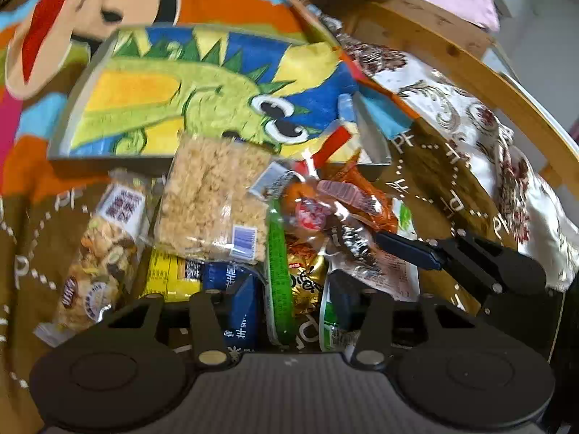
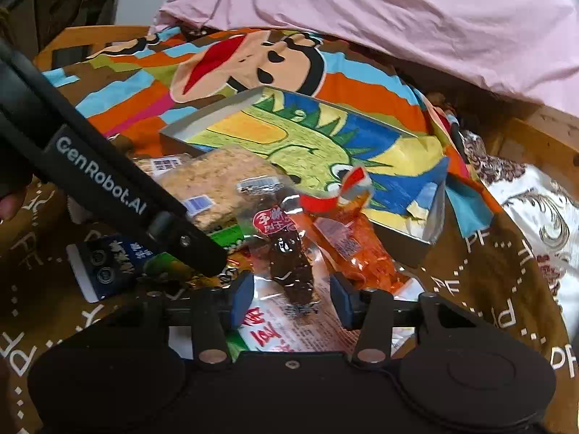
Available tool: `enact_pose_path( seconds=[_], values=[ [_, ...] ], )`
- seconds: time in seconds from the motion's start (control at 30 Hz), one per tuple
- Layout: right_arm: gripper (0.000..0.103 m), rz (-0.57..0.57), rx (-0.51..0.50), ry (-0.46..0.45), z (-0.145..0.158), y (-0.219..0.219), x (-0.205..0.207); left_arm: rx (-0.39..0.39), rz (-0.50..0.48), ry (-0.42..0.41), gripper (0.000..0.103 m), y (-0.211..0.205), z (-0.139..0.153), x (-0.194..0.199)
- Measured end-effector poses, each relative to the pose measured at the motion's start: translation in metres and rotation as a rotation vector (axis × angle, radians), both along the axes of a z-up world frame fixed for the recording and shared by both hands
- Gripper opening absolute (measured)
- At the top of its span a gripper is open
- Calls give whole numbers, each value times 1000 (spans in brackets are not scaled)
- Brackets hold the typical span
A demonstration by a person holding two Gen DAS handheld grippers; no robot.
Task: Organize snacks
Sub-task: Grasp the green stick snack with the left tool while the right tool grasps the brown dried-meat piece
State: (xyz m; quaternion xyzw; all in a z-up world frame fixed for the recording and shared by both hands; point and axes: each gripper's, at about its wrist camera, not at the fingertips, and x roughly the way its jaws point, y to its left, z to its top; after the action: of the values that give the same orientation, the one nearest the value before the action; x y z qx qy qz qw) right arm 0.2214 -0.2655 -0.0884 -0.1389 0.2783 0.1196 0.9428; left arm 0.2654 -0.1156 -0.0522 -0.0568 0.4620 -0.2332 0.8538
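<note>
A heap of snack packets lies on a brown cloth in front of a grey tray (image 1: pixel 58 144) (image 2: pixel 210 112) lined with a dinosaur towel. My left gripper (image 1: pixel 295 300) stands open low over the heap, with a green packet (image 1: pixel 278 271) and a gold packet (image 1: pixel 307 282) in the gap. In the right wrist view the left gripper (image 2: pixel 210 260) crosses in from the left. My right gripper (image 2: pixel 292 300) is open around a clear packet of dark snack (image 2: pixel 289 260), and its pads do not press on it. An orange packet (image 2: pixel 351 246) lies just right of it. The right gripper (image 1: pixel 405 247) enters the left wrist view from the right.
A rice-crisp packet (image 1: pixel 213 199) leans on the tray's front wall, with a nut-bar packet (image 1: pixel 105 253) to its left and yellow (image 1: pixel 170 278) and blue (image 1: pixel 235 289) packets below. Behind are a cartoon blanket (image 2: pixel 362 86), a pink cloth (image 2: pixel 398 18), a floral cloth (image 1: pixel 452 108) and a curved wooden rim (image 1: pixel 470 65).
</note>
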Motion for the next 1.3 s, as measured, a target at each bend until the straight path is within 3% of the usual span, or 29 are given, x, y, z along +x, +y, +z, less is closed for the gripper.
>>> enact_pose_path(
  seconds=[0.1, 0.2, 0.27, 0.37, 0.43, 0.5, 0.6, 0.7, 0.83, 0.97, 1.03, 1.17, 1.3],
  values=[
    [52, -2, 59, 21, -3, -8, 7, -28, 21, 28, 49, 3, -4, 8],
    [69, 16, 94, 48, -5, -12, 16, -32, 27, 35, 49, 0, -6, 15],
    [72, 19, 105, 50, -7, -13, 21, -40, 38, 41, 49, -1, -8, 19],
    [68, 23, 124, 67, -6, -15, 24, -68, 76, 75, 43, 0, -11, 27],
    [56, 43, 123, 73, -5, -12, 22, -75, 93, 90, 39, -1, -13, 28],
    [51, 51, 93, 61, -4, -9, 17, -53, 99, 89, 30, -2, -13, 28],
    [51, 47, 75, 69, 0, -9, 10, -36, 113, 102, 25, 0, -13, 24],
    [51, 19, 43, 69, 3, -14, 3, -42, 118, 110, 25, 3, -14, 22],
    [51, -21, 10, 55, 7, -19, 1, 9, 98, 99, 30, -7, -16, 25],
    [51, -16, -16, 44, 6, -18, -2, -15, 133, 138, 30, -8, -19, 32],
    [51, -18, -29, 35, 7, -18, -4, -19, 159, 153, 20, -4, -19, 33],
    [49, -13, -65, 7, 8, -12, -13, -58, 225, 191, 19, 4, -17, 23],
    [46, 17, -106, -40, 15, -2, -28, -49, 252, 200, 18, 5, -11, 3]
  ],
)
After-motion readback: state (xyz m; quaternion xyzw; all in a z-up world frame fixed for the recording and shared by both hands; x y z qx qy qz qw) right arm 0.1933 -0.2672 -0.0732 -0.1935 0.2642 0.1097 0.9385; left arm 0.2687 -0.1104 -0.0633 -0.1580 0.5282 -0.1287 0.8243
